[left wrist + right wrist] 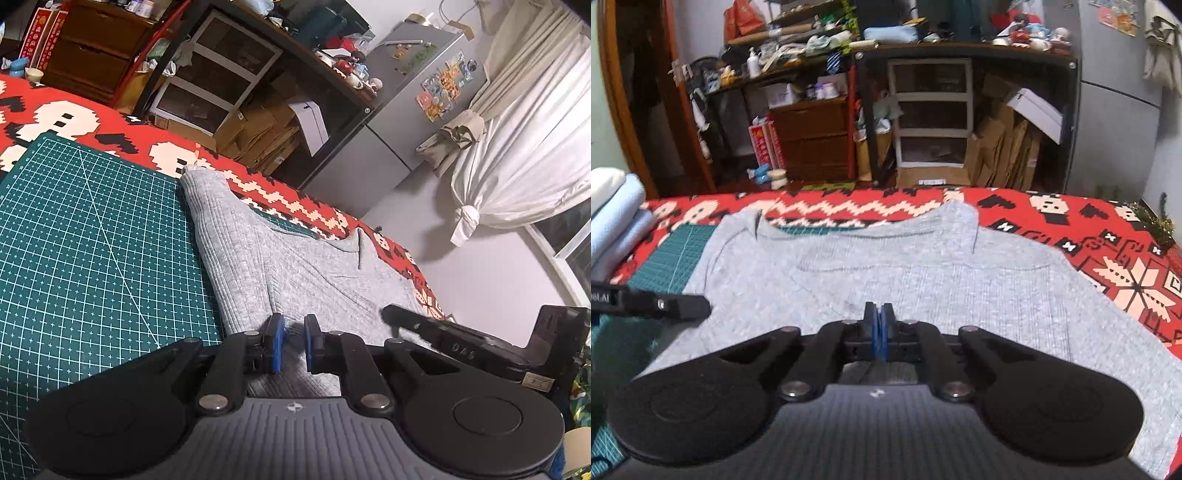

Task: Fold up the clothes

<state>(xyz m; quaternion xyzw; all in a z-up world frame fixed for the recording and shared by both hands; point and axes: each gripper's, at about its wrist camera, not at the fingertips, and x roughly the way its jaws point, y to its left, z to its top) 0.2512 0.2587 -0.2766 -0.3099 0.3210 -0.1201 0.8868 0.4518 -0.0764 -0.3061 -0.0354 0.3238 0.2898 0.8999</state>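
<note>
1. Fingers, left wrist view: the left gripper (pixel 294 341) stands with its blue pads parted, a clear gap between them and nothing clamped. Grey cloth shows through the gap and directly ahead of the fingertips.
2. Ahead of and below these fingers lies the grey ribbed garment (pixel 295 273), spread on the surface. Its long edge runs forward from just left of the fingers, bordering the green cutting mat (pixel 96 229). The neckline opening sits far ahead, slightly right.
3. To the right of the left fingers, the right gripper (pixel 402 317) reaches in low over the cloth; its state cannot be read from this view.
4. Fingers, right wrist view: the right gripper (pixel 878 317) has its pads pressed together. Whether a fold of cloth is pinched between them cannot be told; the tips sit at cloth level.
5. Ahead of these fingers the grey ribbed garment (pixel 905 273) lies broad and mostly flat, collar at the far edge, over the mat and the red patterned cover (pixel 1108 236). One left finger (pixel 679 306) enters from the left, just over the cloth.
6. Handling judgement: the knit appears soft, light and limp, with no stiffness; it will sag and drape from any pinch point, and ribbing may stretch under pull.
7. Grip judgement: a seamed edge, hem or shoulder line should hold best. Pinching mid-panel risks gathering only the top layer.
8. A folded stack of pale cloth (pixel 617 218) lies far left of the fingers.
</note>
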